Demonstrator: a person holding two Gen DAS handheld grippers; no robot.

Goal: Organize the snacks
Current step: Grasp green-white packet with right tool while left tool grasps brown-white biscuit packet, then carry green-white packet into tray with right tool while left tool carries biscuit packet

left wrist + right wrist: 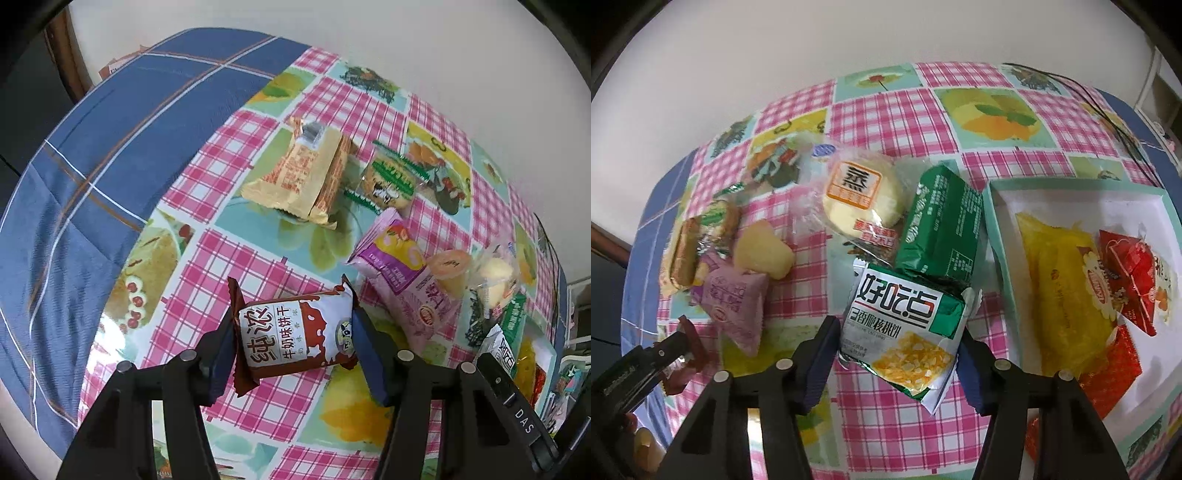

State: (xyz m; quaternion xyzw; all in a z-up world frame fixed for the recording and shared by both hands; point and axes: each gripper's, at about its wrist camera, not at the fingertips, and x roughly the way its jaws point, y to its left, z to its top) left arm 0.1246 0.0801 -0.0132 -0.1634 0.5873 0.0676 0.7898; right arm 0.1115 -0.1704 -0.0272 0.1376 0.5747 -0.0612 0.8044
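Note:
My left gripper (293,343) is shut on a brown-and-white milk biscuit packet (280,332), pads pressing its two crimped ends, and holds it just above the checked tablecloth (221,177). My right gripper (899,332) is shut on a white-and-green walnut cookie packet (901,317), which leans on a dark green packet (942,229). To the right stands a white tray with a teal rim (991,221); a yellow packet (1063,280) and red packets (1130,273) lie in it. In the right wrist view the left gripper (683,347) shows at the lower left.
Loose snacks lie across the table: tan packets (295,177), a green-trimmed cookie (388,181), a pink packet (735,302), a jelly cup (761,251) and a round steamed cake (864,192). Blue checked cloth (92,184) lies left of the table. A black cable (1108,110) runs at the far right.

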